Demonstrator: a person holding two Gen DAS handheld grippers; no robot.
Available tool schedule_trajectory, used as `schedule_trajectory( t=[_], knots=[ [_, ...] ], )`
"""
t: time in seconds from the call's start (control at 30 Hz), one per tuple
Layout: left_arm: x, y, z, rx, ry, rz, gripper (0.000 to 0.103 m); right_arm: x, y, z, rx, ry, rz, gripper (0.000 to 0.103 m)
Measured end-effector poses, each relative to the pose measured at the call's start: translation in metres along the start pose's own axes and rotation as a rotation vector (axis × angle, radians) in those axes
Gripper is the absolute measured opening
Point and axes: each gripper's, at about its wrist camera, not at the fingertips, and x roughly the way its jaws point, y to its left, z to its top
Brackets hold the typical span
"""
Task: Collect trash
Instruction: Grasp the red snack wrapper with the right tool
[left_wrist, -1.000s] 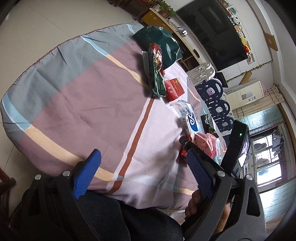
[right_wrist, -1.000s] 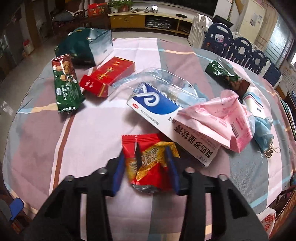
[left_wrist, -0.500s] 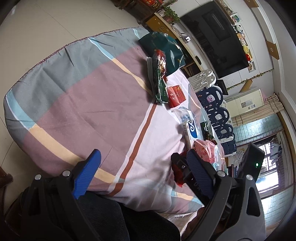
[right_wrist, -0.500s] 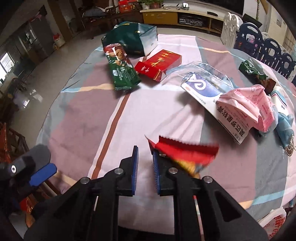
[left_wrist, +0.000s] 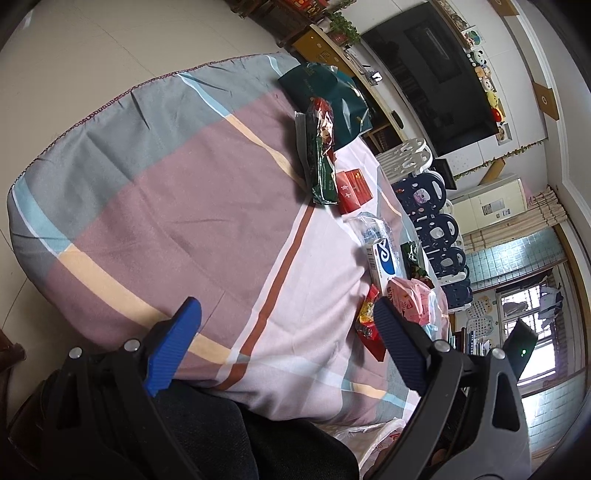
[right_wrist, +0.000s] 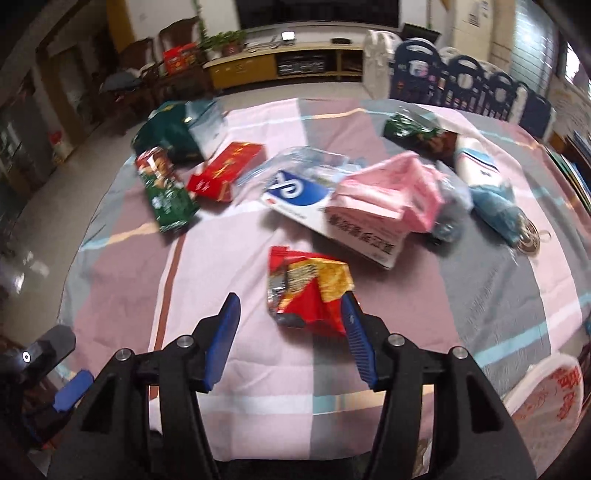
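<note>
A red and yellow snack wrapper (right_wrist: 308, 290) lies crumpled on the striped tablecloth (right_wrist: 221, 258), touching the inside of the right finger of my right gripper (right_wrist: 291, 325), which is open and empty. The wrapper also shows in the left wrist view (left_wrist: 369, 325), beside my left gripper (left_wrist: 286, 343), which is open and empty at the table's near edge. Further back lie a pink wrapper (right_wrist: 388, 195), a white and blue box (right_wrist: 306, 199), a red box (right_wrist: 225, 171), a green snack bag (right_wrist: 166, 188) and a dark green bag (right_wrist: 173, 129).
A green and brown wrapper (right_wrist: 417, 133), a white and blue pack (right_wrist: 476, 166) and a blue face mask (right_wrist: 498, 214) lie at the right. A white plastic bag (right_wrist: 546, 398) hangs by the table's near right edge. Blue and white chairs (right_wrist: 461, 81) stand behind.
My right gripper was shut on the red wrapper and held it up; now it is open and the wrapper lies on the cloth. The left gripper stayed open, shifting slightly.
</note>
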Motion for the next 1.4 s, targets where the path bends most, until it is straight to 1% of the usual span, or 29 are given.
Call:
schedule_trajectory(
  t=[0.13, 0.2, 0.27, 0.4, 0.5, 0.67, 0.77, 0.87, 0.9, 0.93, 0.97, 1.0, 1.03, 1.07, 1.1, 1.2, 1.3, 1.4],
  knots=[
    [0.000, 0.000, 0.000, -0.001, -0.001, 0.002, 0.094, -0.010, -0.025, -0.001, 0.120, -0.045, 0.010, 0.057],
    [0.000, 0.000, 0.000, -0.001, -0.002, 0.001, 0.094, -0.016, -0.039, 0.000, 0.188, -0.077, 0.014, 0.071],
    [0.001, 0.000, 0.000, 0.001, -0.002, 0.002, 0.094, -0.020, -0.053, 0.005, 0.246, -0.113, -0.006, 0.077],
    [0.002, -0.004, -0.001, 0.026, -0.002, 0.009, 0.094, -0.016, -0.070, 0.019, 0.322, -0.113, -0.008, 0.082],
    [0.003, -0.005, -0.002, 0.036, -0.004, 0.013, 0.094, -0.003, -0.070, 0.034, 0.315, -0.099, -0.050, 0.084],
    [0.003, -0.009, -0.004, 0.062, -0.011, 0.025, 0.094, 0.018, -0.063, 0.058, 0.271, -0.115, -0.116, 0.084],
    [0.003, -0.010, -0.004, 0.070, -0.012, 0.026, 0.094, 0.036, -0.053, 0.071, 0.211, -0.086, -0.140, 0.084],
    [0.004, -0.011, -0.004, 0.074, -0.011, 0.028, 0.094, 0.052, -0.045, 0.074, 0.158, -0.049, -0.153, 0.084],
    [0.004, -0.011, -0.004, 0.075, -0.012, 0.028, 0.094, 0.055, -0.043, 0.073, 0.145, -0.041, -0.148, 0.082],
    [0.003, -0.011, -0.004, 0.075, -0.012, 0.028, 0.094, 0.056, -0.040, 0.072, 0.134, -0.036, -0.143, 0.077],
    [0.003, -0.011, -0.004, 0.074, -0.011, 0.028, 0.094, 0.057, -0.039, 0.069, 0.126, -0.032, -0.135, 0.060],
    [0.003, -0.011, -0.004, 0.073, -0.011, 0.027, 0.094, 0.057, -0.037, 0.068, 0.114, -0.022, -0.122, 0.045],
    [0.003, -0.011, -0.004, 0.072, -0.011, 0.027, 0.094, 0.058, -0.034, 0.065, 0.103, -0.008, -0.099, 0.038],
    [0.003, -0.011, -0.004, 0.072, -0.010, 0.027, 0.094, 0.057, -0.032, 0.064, 0.095, -0.001, -0.079, 0.025],
    [0.003, -0.011, -0.004, 0.072, -0.010, 0.027, 0.094, 0.056, -0.031, 0.061, 0.087, 0.002, -0.061, 0.016],
    [0.003, -0.012, -0.005, 0.077, -0.012, 0.031, 0.094, 0.045, -0.025, 0.056, 0.056, -0.018, -0.037, 0.006],
    [0.003, -0.012, -0.005, 0.076, -0.011, 0.032, 0.094, 0.034, -0.021, 0.050, 0.026, -0.030, -0.013, 0.005],
    [0.003, -0.012, -0.005, 0.075, -0.011, 0.032, 0.094, 0.026, -0.018, 0.040, 0.004, -0.012, 0.005, 0.005]
  ],
)
